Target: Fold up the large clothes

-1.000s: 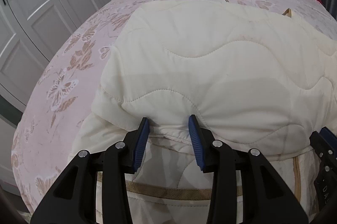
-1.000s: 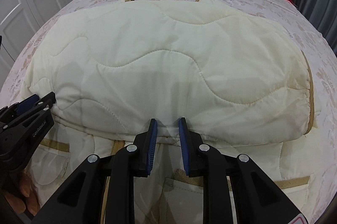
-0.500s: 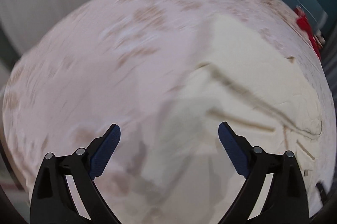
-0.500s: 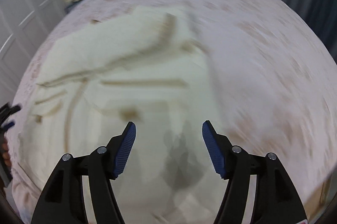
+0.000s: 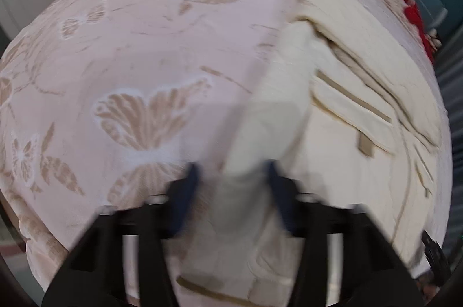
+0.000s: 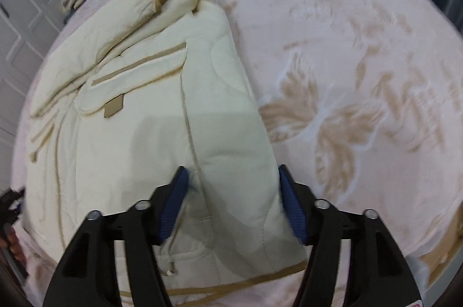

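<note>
A cream quilted jacket [image 5: 347, 162] with tan trim lies folded on a pink butterfly bedspread [image 5: 130, 46]. My left gripper [image 5: 231, 177] points down at the jacket's left edge. It is blurred and its jaws are closing with a bunch of cream fabric between them, the pads apart from it. In the right wrist view the jacket [image 6: 130, 148] fills the left half. My right gripper [image 6: 231, 191] straddles the jacket's padded right edge. Its jaws are closing too, with the blue pads just outside the fold. A tan pocket tab [image 6: 114, 107] shows on top.
The bedspread [image 6: 347, 46] extends bare to the right of the jacket. A red item [image 5: 416, 18] lies at the far end of the bed. White wardrobe doors [image 6: 17, 32] stand on the left. A hand [image 6: 11, 243] holds the other gripper at the frame's left edge.
Both grippers left the jacket's near folded hem, opened wide and swung apart to its two side edges. Their jaws now stand narrower, around the fabric at each side.
</note>
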The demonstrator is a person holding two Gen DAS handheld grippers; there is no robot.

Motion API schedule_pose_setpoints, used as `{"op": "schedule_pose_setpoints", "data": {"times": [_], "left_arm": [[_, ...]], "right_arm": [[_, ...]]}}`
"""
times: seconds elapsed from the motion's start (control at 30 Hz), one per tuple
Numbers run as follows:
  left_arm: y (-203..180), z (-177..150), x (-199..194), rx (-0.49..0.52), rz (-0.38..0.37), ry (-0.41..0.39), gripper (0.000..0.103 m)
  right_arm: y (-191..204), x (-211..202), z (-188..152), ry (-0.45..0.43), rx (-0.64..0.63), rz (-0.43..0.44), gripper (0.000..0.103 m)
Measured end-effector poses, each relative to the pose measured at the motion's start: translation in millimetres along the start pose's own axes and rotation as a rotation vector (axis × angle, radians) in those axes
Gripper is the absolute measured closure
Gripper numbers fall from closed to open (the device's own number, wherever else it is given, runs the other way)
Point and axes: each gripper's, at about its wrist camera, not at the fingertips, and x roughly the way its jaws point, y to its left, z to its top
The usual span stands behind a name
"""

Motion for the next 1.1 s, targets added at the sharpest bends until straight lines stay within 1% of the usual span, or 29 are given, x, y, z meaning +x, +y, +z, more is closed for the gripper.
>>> {"op": "schedule_pose_setpoints", "data": {"times": [0.03,0.07,0.1,0.17,0.2,0.27,0.3,0.37,0.47,0.5,0.53,0.57,0.6,0.63,0.67,0.7,0.73,0.77,0.8,0.83,0.9,0.93,0.97,1.0,1.03,1.07,1.1], "left_arm": [[-1.8,-1.3,-1.6,0.004,-0.010,0.008,0.091],[-6.5,-3.9,-5.8,0.025,-0.008,0.003,0.094],[-10.9,-4.9,-8.9,0.046,0.003,-0.006,0.096],[-20.2,-11.6,-21.5,0.091,0.012,-0.023,0.097],[-20.6,-14.3,-26.5,0.102,0.009,-0.026,0.097],[-19.5,-24.8,-39.6,0.133,0.013,-0.023,0.097],[-15.1,-37.0,-48.2,0.148,0.015,-0.012,0.097],[-1.6,-61.3,-60.4,0.156,0.016,0.023,0.097],[10.9,-90.6,-68.6,0.155,0.031,0.065,0.097],[15.3,-105.2,-75.6,0.159,0.045,0.063,0.096],[16.5,-109.8,-79.7,0.164,0.055,0.055,0.091],[17.0,-113.2,-86.4,0.163,0.069,0.040,0.089],[16.6,-112.2,-97.1,0.155,0.082,0.014,0.089],[14.2,-106.7,-107.3,0.151,0.082,-0.020,0.084],[10.1,-94.3,-121.4,0.152,0.073,-0.076,0.080],[7.3,-82.7,-129.0,0.152,0.069,-0.115,0.068],[1.5,-65.8,-137.3,0.154,0.058,-0.164,0.059],[-5.5,-45.7,-141.0,0.161,0.036,-0.203,0.059],[-12.7,-25.7,-140.0,0.159,0.024,-0.230,0.059],[-17.0,-4.9,-135.0,0.155,0.020,-0.243,0.059],[-36.1,39.5,-118.9,0.138,-0.002,-0.280,0.059],[-43.9,51.7,-112.1,0.139,-0.001,-0.289,0.059],[-58.1,73.3,-97.8,0.145,0.005,-0.294,0.059],[-66.9,85.5,-86.9,0.147,0.001,-0.289,0.059],[-75.7,99.7,-72.9,0.141,-0.001,-0.281,0.059],[-86.6,117.3,-53.8,0.146,0.009,-0.262,0.059],[-90.6,127.6,-41.6,0.152,0.023,-0.255,0.059]], "right_arm": [[-0.1,-0.1,-0.8,0.000,0.000,0.012,0.064],[1.6,-2.2,-1.0,0.003,-0.010,0.035,0.085],[4.6,-6.0,-1.2,0.003,-0.025,0.040,0.092],[10.5,-14.2,-3.2,-0.008,-0.067,0.009,0.095],[13.0,-22.2,-6.3,-0.018,-0.102,-0.012,0.096],[12.5,-33.4,-13.4,-0.017,-0.132,-0.020,0.096],[9.0,-38.8,-19.2,-0.010,-0.140,-0.022,0.096],[-2.9,-49.9,-38.6,0.018,-0.167,-0.031,0.096],[-20.6,-59.2,-72.0,0.091,-0.169,-0.037,0.096],[-24.1,-59.7,-82.4,0.115,-0.169,-0.039,0.094],[-26.7,-60.7,-92.2,0.137,-0.176,-0.049,0.092],[-27.9,-63.4,-95.9,0.142,-0.187,-0.067,0.083],[-25.9,-71.9,-94.2,0.122,-0.198,-0.099,0.082],[-23.1,-80.8,-88.8,0.089,-0.202,-0.113,0.082],[-17.9,-94.2,-78.0,0.033,-0.204,-0.116,0.080],[-10.3,-108.3,-62.3,-0.031,-0.198,-0.105,0.074],[-1.0,-119.3,-45.3,-0.091,-0.190,-0.083,0.071],[8.2,-125.3,-33.0,-0.127,-0.189,-0.058,0.066],[22.1,-128.5,-15.7,-0.160,-0.195,-0.018,0.065],[44.6,-126.6,5.9,-0.188,-0.217,0.032,0.065],[92.5,-112.1,39.5,-0.222,-0.268,0.098,0.065],[117.9,-101.6,51.4,-0.227,-0.298,0.126,0.065],[136.6,-92.6,58.9,-0.224,-0.321,0.145,0.065],[166.3,-74.2,73.5,-0.213,-0.352,0.177,0.065],[184.4,-61.9,81.2,-0.202,-0.366,0.201,0.065],[209.6,-42.3,93.8,-0.181,-0.382,0.232,0.065],[231.2,-26.4,102.9,-0.162,-0.394,0.242,0.065]]}}
